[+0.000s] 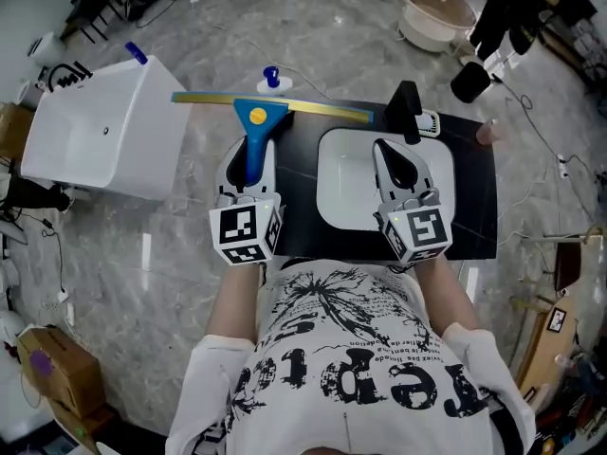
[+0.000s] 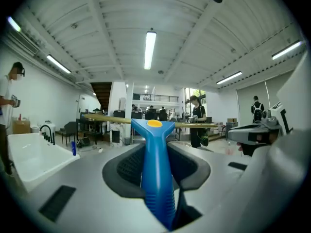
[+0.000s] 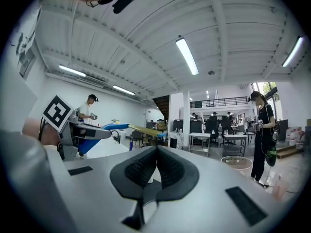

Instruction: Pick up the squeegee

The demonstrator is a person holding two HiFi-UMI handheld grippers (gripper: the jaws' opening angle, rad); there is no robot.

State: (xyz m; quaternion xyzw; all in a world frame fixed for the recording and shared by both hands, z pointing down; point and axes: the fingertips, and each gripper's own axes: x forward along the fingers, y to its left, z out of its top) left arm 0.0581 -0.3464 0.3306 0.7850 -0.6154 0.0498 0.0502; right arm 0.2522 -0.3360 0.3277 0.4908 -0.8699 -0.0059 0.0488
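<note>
Left tool [image 1: 248, 164] pinches the squeegee [image 1: 254, 118] by its blue ribbed handle, apparently for purchase. The gold blade projects crosswise ahead of the jaws, above the black tabletop [image 1: 474, 188] (pickup judged complete). Right tool [image 1: 398, 164], alongside, has its jaws pressed together on nothing, evidently idle.

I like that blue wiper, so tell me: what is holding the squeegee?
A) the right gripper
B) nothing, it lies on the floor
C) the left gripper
C: the left gripper is shut on the blue handle of the squeegee; the right gripper is shut and empty.
</note>
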